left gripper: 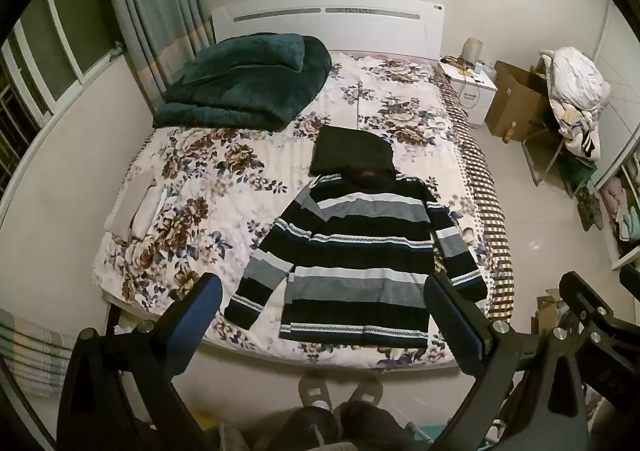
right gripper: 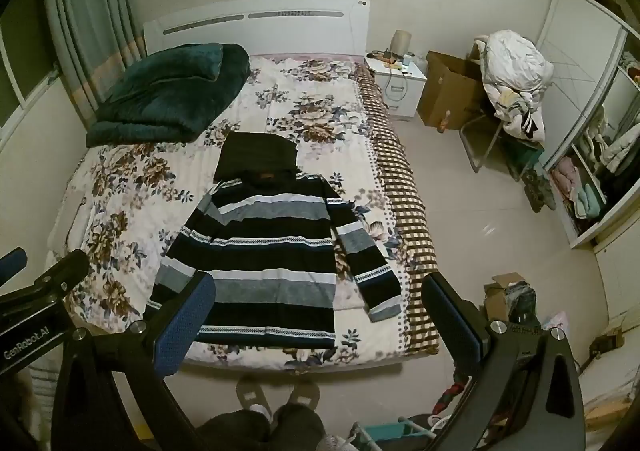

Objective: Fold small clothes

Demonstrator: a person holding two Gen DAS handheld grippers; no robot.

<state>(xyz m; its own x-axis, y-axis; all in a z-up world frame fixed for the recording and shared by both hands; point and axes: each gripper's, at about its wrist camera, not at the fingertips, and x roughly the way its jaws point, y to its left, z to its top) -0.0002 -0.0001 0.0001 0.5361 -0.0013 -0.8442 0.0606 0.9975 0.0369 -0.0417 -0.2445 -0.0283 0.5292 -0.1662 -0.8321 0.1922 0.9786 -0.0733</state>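
A striped hooded sweater (left gripper: pixel 360 251) in black, grey and white lies flat on the floral bed (left gripper: pixel 192 211), dark hood toward the headboard, sleeves spread down both sides. It also shows in the right wrist view (right gripper: pixel 272 251). My left gripper (left gripper: pixel 322 303) is open and empty, held high above the foot of the bed, over the sweater's hem. My right gripper (right gripper: pixel 318 307) is open and empty, also high above the foot of the bed, with the sweater's hem and right sleeve between its fingers in view.
A folded dark green blanket (left gripper: pixel 244 87) lies at the bed's head left. Folded pale items (left gripper: pixel 136 207) sit at the left edge. A white nightstand (right gripper: pixel 400 85), cardboard box (right gripper: pixel 452 91), chair piled with clothes (right gripper: pixel 512 91) and open wardrobe (right gripper: pixel 592 171) stand right. My feet (right gripper: pixel 276 391) are at the bed's foot.
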